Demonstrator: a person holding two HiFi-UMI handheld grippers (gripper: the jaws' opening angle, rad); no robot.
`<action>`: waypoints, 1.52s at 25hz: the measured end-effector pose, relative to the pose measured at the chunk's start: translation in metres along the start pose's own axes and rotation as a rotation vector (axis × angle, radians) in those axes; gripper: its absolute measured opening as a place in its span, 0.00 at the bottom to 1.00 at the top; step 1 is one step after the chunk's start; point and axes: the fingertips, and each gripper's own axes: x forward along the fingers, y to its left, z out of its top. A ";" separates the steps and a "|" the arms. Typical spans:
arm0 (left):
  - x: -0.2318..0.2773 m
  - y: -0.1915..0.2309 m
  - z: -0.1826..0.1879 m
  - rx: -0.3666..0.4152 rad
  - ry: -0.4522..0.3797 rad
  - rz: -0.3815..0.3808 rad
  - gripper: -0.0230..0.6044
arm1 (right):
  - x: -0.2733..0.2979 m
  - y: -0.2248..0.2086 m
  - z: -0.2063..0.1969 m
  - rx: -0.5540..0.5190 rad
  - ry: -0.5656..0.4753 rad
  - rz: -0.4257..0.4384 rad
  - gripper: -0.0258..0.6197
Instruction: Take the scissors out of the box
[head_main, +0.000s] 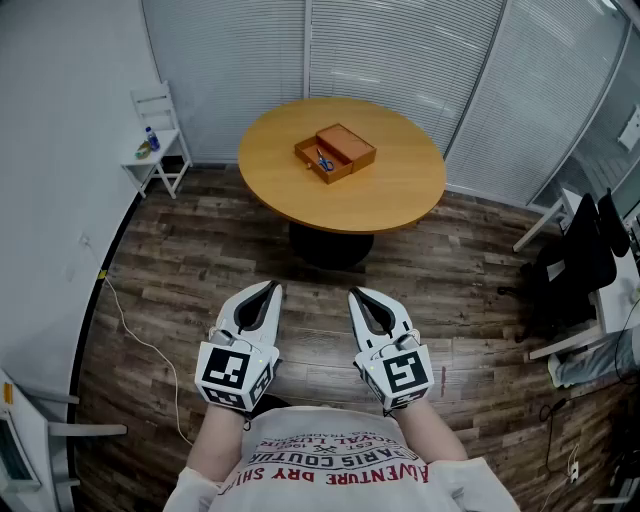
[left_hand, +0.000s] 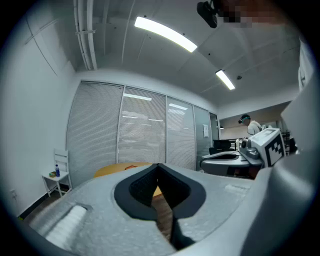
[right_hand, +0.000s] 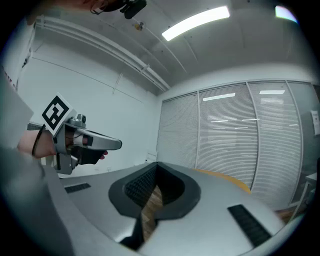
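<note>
An open wooden box sits on the round wooden table across the room. Blue-handled scissors lie inside it. My left gripper and right gripper are held level close to my body, far short of the table. Both are shut with their tips touching and nothing between them. In the left gripper view the left gripper shows the table's edge beyond its tips. The right gripper likewise closes to a point in its own view.
A white chair with a blue bottle stands at the left by the wall. Black chairs and a desk are at the right. Wood-plank floor lies between me and the table. A white cable runs across the floor at left.
</note>
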 end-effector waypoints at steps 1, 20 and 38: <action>0.000 0.000 0.000 -0.001 -0.004 -0.004 0.05 | 0.000 0.000 0.000 0.001 -0.002 -0.002 0.05; 0.015 0.004 -0.009 -0.024 0.021 0.005 0.05 | 0.012 -0.017 -0.038 0.159 0.065 -0.007 0.05; 0.085 0.171 -0.004 -0.047 -0.026 -0.122 0.05 | 0.172 -0.012 -0.039 0.167 0.102 -0.133 0.05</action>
